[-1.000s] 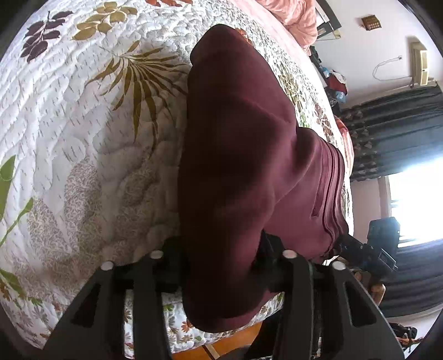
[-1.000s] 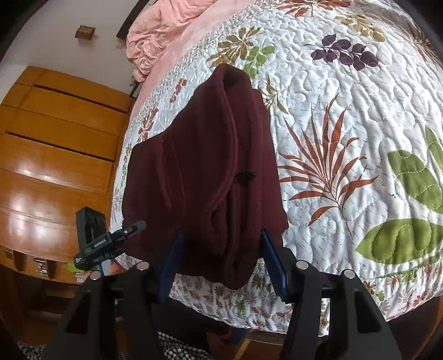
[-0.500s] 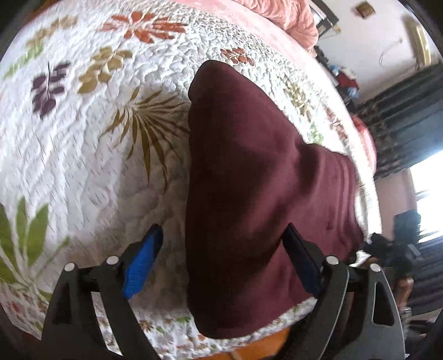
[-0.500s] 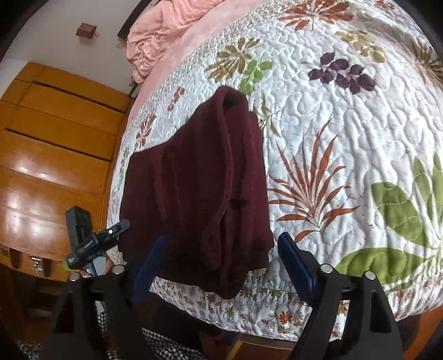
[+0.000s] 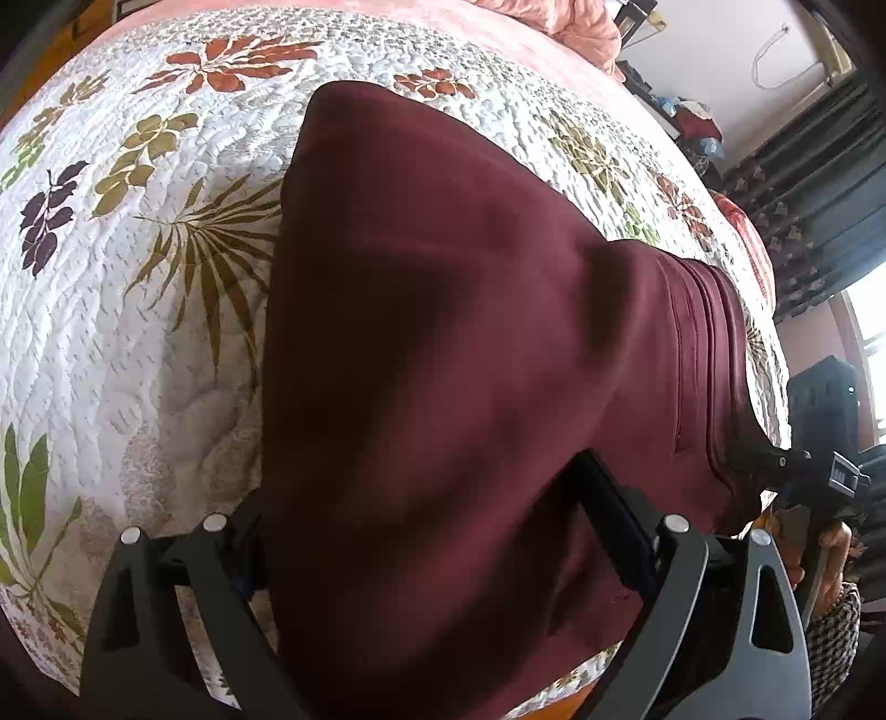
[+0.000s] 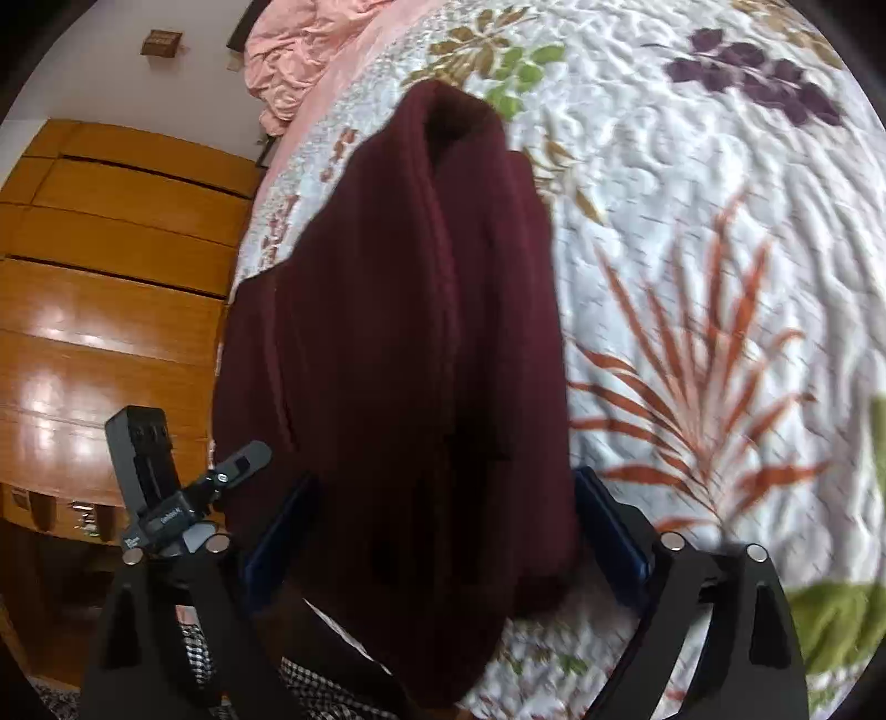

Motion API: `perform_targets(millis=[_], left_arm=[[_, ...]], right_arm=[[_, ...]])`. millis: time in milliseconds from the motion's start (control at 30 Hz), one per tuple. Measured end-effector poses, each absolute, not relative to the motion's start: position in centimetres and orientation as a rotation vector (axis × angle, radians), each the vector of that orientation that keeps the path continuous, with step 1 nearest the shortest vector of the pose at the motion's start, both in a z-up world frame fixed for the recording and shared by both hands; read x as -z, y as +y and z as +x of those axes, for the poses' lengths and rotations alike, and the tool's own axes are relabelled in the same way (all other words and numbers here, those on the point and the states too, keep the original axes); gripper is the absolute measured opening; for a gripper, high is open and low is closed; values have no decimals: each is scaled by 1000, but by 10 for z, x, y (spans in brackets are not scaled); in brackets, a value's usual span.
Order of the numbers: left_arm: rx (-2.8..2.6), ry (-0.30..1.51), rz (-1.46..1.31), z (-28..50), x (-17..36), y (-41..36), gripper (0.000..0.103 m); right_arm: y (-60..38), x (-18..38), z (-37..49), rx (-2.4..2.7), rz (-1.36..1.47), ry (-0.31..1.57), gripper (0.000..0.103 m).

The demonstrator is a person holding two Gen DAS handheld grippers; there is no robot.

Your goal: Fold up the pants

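The dark maroon pants [image 5: 443,343] lie folded lengthwise on the quilted bed, their near end hanging over the bed's edge. My left gripper [image 5: 426,531] is open, its jaws standing wide on either side of the near end of the pants. In the right wrist view the pants [image 6: 398,343] show a rolled fold along the middle. My right gripper [image 6: 437,531] is open too, with the cloth between its blue pads [image 6: 609,526] but not pinched. The other gripper shows at the edge of each view.
The white floral quilt [image 5: 138,332] covers the bed. A pink blanket [image 6: 299,50] is bunched at the head. A wooden wardrobe [image 6: 99,310] stands left of the bed, dark curtains [image 5: 830,183] to the right. The bed's front edge is just under both grippers.
Both grippers opened and let go of the pants, drew back a little, and have now moved in close again around the near end, jaws still apart.
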State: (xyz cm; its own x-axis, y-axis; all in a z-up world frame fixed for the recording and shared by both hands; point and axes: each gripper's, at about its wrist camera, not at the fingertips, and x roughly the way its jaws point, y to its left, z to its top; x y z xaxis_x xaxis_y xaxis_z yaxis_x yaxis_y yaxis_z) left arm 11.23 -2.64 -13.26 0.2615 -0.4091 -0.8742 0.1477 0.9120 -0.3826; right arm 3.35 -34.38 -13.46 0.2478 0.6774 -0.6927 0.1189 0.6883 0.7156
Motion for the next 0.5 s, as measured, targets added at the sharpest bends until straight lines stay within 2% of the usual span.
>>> perform_targets(millis=[100, 133, 167, 233, 300, 367, 500], left_arm=[[384, 1244, -228, 108, 130, -29, 78], [390, 1235, -231, 108, 127, -29, 71], [383, 1233, -242, 109, 125, -28, 64], [379, 1241, -286, 110, 124, -23, 56], [384, 1241, -325, 112, 123, -17, 48], [396, 1233, -364, 112, 122, -11, 39], [429, 1186, -431, 107, 119, 0, 31]], right_arm=[[-341, 138, 40, -425, 789, 1278, 94], [-341, 137, 41, -418, 781, 1270, 83], [-341, 136, 41, -404, 763, 1267, 78], [-343, 135, 40, -418, 799, 1254, 60], [-350, 132, 35, -429, 832, 1230, 51], [-352, 125, 30, -431, 823, 1207, 47], [-345, 102, 24, -447, 769, 1160, 43]])
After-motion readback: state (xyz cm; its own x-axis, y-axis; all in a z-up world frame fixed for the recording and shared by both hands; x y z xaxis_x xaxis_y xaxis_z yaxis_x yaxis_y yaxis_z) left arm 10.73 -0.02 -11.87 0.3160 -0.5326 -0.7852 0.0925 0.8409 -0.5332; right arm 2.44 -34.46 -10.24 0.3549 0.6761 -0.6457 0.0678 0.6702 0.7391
